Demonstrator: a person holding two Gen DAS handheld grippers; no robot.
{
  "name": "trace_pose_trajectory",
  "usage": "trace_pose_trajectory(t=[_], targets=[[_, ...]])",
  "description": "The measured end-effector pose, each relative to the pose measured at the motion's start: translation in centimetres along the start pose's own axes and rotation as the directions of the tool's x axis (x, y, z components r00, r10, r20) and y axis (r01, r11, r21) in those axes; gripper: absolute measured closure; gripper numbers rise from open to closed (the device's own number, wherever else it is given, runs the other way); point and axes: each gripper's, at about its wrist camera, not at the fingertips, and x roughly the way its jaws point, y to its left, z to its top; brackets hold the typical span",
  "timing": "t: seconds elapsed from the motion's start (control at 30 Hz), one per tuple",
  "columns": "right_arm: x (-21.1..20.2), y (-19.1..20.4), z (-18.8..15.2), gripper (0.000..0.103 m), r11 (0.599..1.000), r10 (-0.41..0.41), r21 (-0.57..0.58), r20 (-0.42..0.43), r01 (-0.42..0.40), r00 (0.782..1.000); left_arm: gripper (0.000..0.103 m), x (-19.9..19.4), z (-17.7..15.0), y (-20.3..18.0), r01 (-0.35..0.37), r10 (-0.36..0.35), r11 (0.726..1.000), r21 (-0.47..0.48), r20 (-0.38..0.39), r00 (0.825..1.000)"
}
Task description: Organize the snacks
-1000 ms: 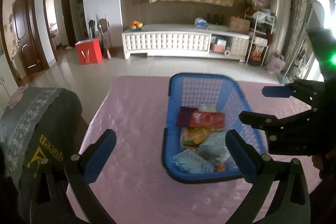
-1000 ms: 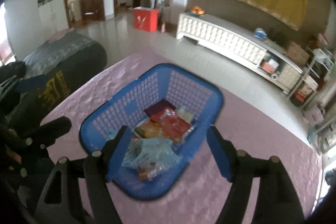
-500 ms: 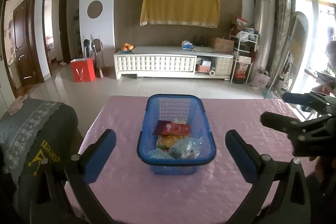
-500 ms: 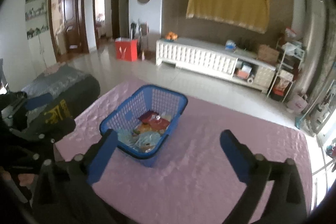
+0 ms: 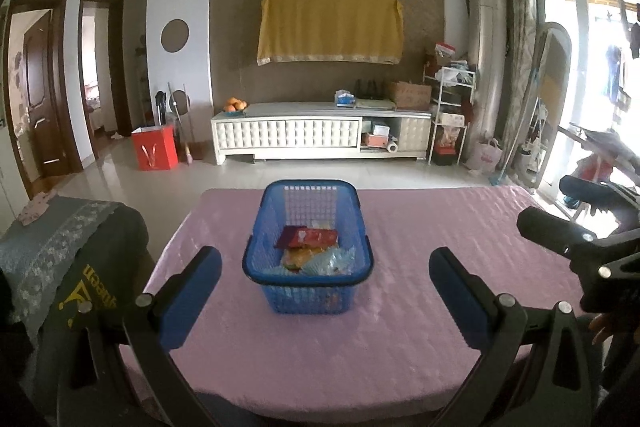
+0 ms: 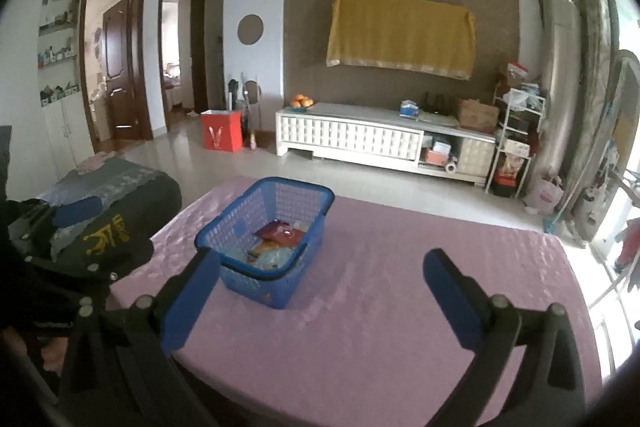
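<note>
Both the left tongs [image 5: 325,297] and the right tongs [image 6: 322,301] gape wide and hold nothing, above the worktop's [image 5: 420,327] near edge. The blue basket [image 5: 308,247] of snack packets [image 5: 310,247] sits toward the far-left corner, its long axis running near to far. Both tongs have pulled back since a second ago.

**Living room behind the table**

A white TV cabinet [image 5: 322,131] stands against the brown wall, oranges [image 5: 235,104] on its left end. A yellow cloth [image 5: 330,27] hangs above. A red paper bag [image 5: 155,148] sits on the floor left of it.
</note>
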Motion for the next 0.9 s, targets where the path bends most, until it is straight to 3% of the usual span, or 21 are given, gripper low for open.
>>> trace_pose_trajectory(t=[0.37,0.9], targets=[[-1.0,-0.3,-0.7,0.000,0.999,0.026,0.040,0.012,-0.027,1.000,0.000,-1.3,0.2,-1.6,0.005,-0.006,0.999,0.036,0.036,0.999],[-1.0,-0.1,-1.0,0.000,0.999,0.030,0.020,-0.017,-0.029,0.999,0.000,-1.0,-0.1,-1.3,-0.032,0.031,0.999,0.023,0.013,0.999]])
